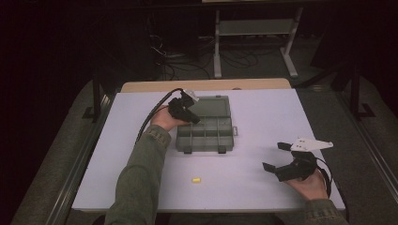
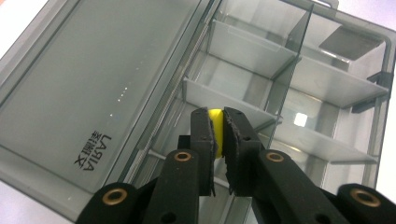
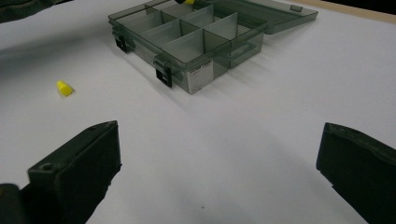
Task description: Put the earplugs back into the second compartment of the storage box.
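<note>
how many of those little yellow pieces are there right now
2. One lies loose on the white table, on the person's side of the open organizer box: yellow piece. The other is clamped in the left gripper over the box's compartments. More could be hidden.

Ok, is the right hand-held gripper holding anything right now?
No, the right hand-held gripper is wide open over the bare table, with nothing between its jaws.
</note>
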Tool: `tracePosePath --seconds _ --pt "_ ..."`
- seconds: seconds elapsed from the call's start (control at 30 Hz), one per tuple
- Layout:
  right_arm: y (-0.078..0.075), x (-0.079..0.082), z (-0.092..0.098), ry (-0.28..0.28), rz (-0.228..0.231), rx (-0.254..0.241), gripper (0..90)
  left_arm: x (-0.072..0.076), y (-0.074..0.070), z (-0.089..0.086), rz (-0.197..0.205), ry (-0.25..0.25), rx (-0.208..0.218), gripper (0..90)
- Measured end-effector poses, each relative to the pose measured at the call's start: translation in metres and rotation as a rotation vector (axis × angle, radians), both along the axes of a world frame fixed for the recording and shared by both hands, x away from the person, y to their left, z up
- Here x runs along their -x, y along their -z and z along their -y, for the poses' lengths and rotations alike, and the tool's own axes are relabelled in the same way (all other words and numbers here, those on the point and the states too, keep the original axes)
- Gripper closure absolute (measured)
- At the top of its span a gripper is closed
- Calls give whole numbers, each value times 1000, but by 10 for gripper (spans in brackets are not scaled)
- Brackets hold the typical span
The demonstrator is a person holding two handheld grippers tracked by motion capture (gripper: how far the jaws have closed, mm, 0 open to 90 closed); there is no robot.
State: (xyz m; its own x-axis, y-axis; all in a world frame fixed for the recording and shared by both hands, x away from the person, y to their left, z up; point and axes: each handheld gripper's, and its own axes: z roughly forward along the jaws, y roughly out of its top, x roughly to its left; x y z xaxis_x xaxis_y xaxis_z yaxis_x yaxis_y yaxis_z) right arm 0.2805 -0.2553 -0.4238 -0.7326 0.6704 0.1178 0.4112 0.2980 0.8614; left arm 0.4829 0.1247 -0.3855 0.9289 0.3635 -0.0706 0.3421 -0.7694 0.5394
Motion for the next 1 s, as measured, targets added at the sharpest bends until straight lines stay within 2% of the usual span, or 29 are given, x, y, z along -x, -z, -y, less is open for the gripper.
tracePosePath --seconds 0.07,0.1,0.13,0.17,0.2,0.23,0.27,0.37,0.4,0.53,0.6,0.63,0.73,0.93,0.97,1.0 --pt "0 0 0 0 0 0 0 0 -1 0 0 -9 2 728" --pt "0 0 0 -1 0 0 0 1 -2 0 -8 -9 11 728" --pt "0 0 0 0 -2 0 0 1 -3 0 -20 -9 29 630" --pt "0 0 0 0 -2 0 0 3 -5 0 -16 -5 31 630" --pt "0 0 0 0 -1 0 0 4 -8 0 -6 -6 34 590" --pt "0 0 0 -1 -1 1 0 5 -11 -1 2 -2 36 501" --pt "0 0 0 -1 -2 1 0 8 -17 -2 11 2 61 464" --pt "0 0 0 -1 -2 2 0 13 -24 -3 24 11 75 357" --pt "0 0 0 -1 -2 2 0 16 -28 -3 33 20 76 357" --pt "0 1 0 5 0 -3 0 27 -44 -9 54 29 119 231" --pt "0 1 1 7 0 -3 0 33 -53 -11 76 24 140 121" --pt "0 1 1 7 0 -3 0 37 -57 -13 92 23 148 121" --pt "0 1 0 9 0 -1 0 48 -69 -16 125 14 174 27" --pt "-1 1 0 10 5 2 0 71 -85 -15 184 42 171 0" --pt "-1 1 0 9 5 2 0 79 -90 -14 203 56 170 0" --pt "-1 1 0 9 5 2 0 79 -90 -14 203 56 170 0"
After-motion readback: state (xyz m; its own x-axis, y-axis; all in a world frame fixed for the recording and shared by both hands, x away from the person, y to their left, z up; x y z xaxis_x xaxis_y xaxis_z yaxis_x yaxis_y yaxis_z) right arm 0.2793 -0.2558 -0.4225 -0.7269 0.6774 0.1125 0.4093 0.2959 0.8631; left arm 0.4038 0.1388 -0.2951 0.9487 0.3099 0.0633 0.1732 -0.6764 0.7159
